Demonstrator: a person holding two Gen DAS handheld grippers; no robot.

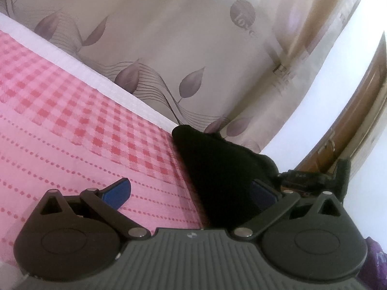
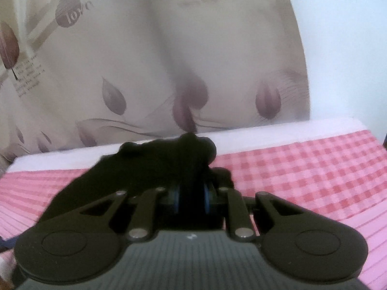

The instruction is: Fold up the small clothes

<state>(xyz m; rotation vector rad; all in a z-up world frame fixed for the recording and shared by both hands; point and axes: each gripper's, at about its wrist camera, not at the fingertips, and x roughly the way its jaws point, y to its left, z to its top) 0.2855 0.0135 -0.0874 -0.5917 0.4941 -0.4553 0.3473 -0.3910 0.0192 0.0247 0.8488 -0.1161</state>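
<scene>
Pinching a bunched edge of the black garment [image 2: 169,169] between its blue pads, the right gripper [image 2: 192,199] is clenched on the cloth, the fabric rising in a dark lump just beyond the fingertips and trailing off to the left in its view. In the left wrist view the left gripper [image 1: 191,191] stands wide and released: one blue fingertip [image 1: 117,193] hovers free over the pink checked sheet [image 1: 72,120], while the other sits against or under the edge of the same garment, with nothing pressed between the two. To do this fold well, I judge that the right gripper should carry its pinched edge across in one smooth arc, low enough that the cloth drapes flat and does not twist, while the left one pins or takes hold of the near side so the piece cannot slide along the sheet. Letting go should wait until the edges line up. Farther off, the garment lies near the white border [image 2: 278,133] of the bed, and beyond that hangs a beige curtain [image 1: 193,36] printed with purple leaves.
</scene>
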